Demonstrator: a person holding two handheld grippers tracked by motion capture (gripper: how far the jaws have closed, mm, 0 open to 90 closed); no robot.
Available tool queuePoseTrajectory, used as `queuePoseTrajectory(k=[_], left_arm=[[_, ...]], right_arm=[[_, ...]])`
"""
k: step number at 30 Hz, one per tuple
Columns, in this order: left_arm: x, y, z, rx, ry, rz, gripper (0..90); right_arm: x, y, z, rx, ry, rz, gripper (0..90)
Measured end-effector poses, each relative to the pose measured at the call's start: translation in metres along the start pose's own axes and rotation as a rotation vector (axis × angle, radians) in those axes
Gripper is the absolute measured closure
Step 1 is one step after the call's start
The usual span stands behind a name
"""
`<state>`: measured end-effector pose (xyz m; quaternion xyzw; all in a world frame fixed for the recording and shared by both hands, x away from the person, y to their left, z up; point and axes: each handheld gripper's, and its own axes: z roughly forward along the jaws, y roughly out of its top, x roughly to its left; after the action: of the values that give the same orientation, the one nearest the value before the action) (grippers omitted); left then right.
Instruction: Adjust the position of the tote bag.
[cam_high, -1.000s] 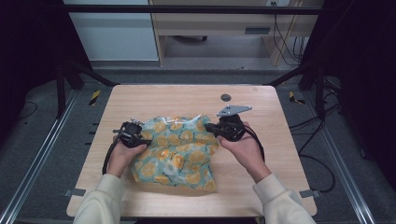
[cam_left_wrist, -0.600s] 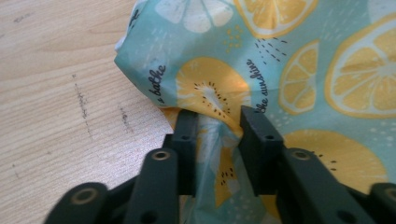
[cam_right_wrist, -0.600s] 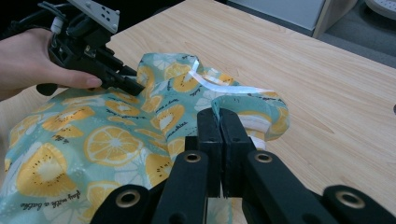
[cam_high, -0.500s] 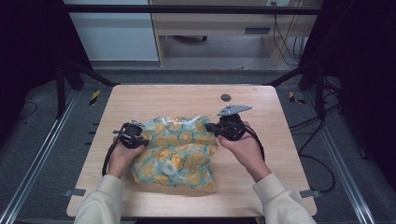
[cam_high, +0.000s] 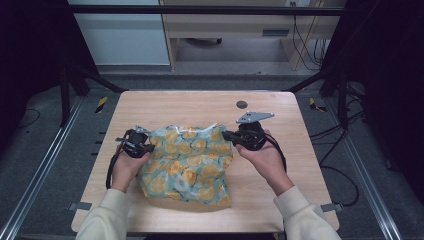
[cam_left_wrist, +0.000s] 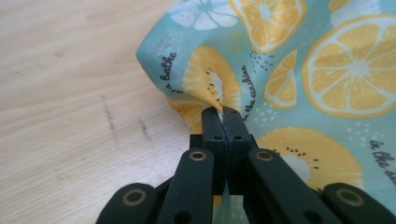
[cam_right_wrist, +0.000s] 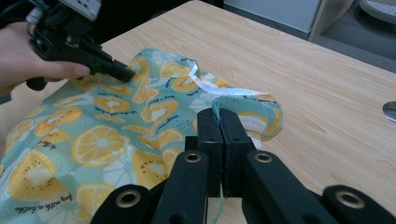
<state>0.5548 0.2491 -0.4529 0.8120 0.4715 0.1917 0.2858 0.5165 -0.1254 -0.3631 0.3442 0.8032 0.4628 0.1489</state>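
Left gripper (cam_left_wrist: 223, 112) has just closed its fingers on the lemon-print cloth (cam_high: 192, 160) (left edge); right gripper (cam_right_wrist: 221, 114) fingers clamp its right edge on the tabletop (cam_high: 200, 105).

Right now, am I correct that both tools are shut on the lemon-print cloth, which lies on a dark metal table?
Not quite: the table is light wood, not dark metal, as the high view shows. The rest holds: the left tool and the right tool are each shut on a fold of the lemon-print cloth.
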Motion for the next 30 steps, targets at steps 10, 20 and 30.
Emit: queuePoseTrajectory(k=[10, 20, 30], left_arm=[[0.003, -0.001, -0.035, -0.15, 0.037, 0.0, 90.0], [-0.002, 0.001, -0.059, -0.256, 0.057, 0.033, 90.0], [-0.005, -0.003, -0.077, -0.325, 0.055, 0.069, 90.0]], right_arm=[[-0.004, 0.0, -0.016, -0.002, -0.028, -0.023, 89.4], [-0.012, 0.002, -0.021, 0.012, -0.056, -0.072, 89.5], [-0.015, 0.002, -0.026, 0.008, -0.064, -0.097, 89.6]])
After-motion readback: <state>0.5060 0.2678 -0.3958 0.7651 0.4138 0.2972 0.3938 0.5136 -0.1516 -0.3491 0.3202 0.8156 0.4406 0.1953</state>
